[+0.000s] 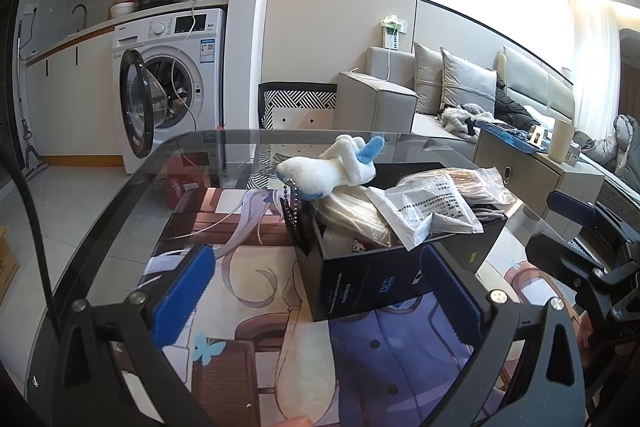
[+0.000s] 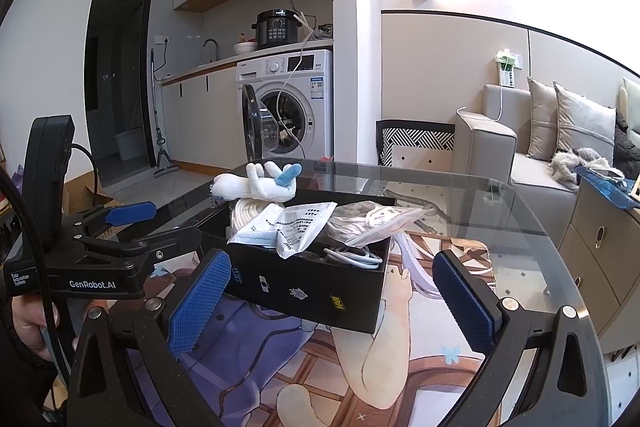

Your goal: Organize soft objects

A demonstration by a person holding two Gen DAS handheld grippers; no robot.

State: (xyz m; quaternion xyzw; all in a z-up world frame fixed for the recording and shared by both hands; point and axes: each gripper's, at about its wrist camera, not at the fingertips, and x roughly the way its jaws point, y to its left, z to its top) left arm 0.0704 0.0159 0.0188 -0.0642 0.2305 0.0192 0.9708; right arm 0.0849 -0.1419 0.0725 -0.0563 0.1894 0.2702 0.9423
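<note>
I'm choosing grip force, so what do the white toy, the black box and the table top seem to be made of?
White plush toy: fuzzy fabric over soft stuffing, judging by its nap and rounded limbs. Black box: probably matte printed cardboard, with thin straight walls. Table top: clear glass; the floor shows through and its edge glints.

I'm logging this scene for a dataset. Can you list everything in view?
plush toy: 1, white and blue, lying on top of the box contents
box: 1, black, open, on the table
plastic bags: at least 2, clear or white, in the box
cables: white, in the box; count unclear
table: 1, glass
washing machine: 1, white, door open
sofa: 1, beige
left tool: open
right tool: open
</note>
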